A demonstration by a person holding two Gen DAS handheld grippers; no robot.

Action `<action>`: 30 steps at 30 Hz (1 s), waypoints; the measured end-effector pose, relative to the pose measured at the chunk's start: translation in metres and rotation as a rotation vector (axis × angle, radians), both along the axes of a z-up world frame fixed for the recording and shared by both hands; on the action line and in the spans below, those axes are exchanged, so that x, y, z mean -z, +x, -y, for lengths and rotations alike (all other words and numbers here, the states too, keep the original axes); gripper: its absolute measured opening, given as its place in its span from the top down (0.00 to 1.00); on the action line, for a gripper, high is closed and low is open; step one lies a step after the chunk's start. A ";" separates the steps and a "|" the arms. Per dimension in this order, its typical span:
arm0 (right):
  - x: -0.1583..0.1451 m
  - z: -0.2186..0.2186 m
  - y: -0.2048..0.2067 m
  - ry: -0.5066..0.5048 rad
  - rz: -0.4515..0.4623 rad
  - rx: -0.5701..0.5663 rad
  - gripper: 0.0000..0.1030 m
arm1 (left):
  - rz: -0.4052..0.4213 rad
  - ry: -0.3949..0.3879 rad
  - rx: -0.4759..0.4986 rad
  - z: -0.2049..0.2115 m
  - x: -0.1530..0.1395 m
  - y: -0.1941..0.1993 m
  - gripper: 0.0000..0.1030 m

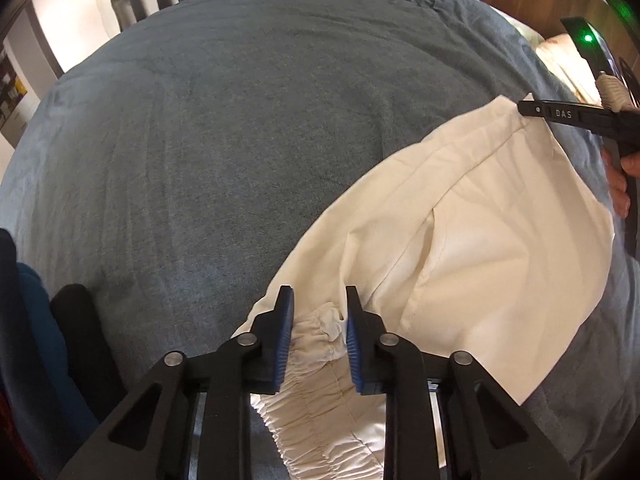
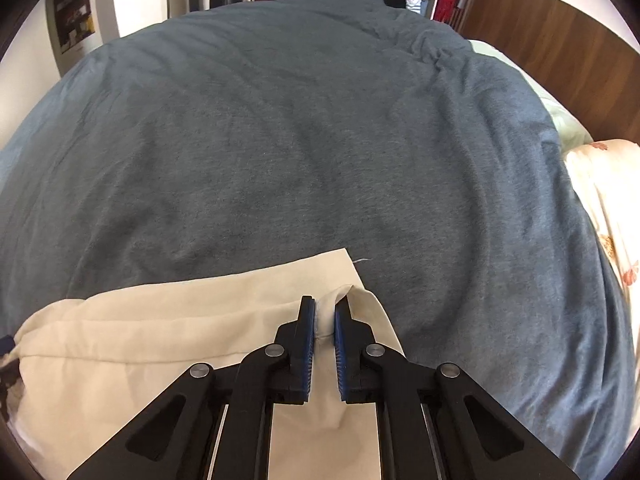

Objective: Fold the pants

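The cream pants [image 1: 460, 240] lay flat on the grey bed cover [image 1: 220, 140], toward its near right side. The left tool [image 1: 320, 320] had the gathered waistband [image 1: 316, 330] between its blue pads, the jaws narrow but a gap showing, so I couldn't call the clamp firm. The right tool [image 2: 325, 322] was pinched shut on a raised fold at the hem corner [image 2: 360, 300]. To fold well, I judged, both ends should lift together, level and taut, with the waistband properly bitten first, or it could slip free.
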State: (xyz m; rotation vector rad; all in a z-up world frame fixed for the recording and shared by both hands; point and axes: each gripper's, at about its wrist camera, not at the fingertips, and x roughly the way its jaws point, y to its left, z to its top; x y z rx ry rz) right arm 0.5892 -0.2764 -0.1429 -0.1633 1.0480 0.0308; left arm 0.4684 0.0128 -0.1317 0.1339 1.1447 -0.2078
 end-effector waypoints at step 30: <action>-0.041 -0.026 0.000 -0.164 0.186 0.108 0.46 | 0.222 0.180 -0.103 -0.019 -0.052 -0.017 0.21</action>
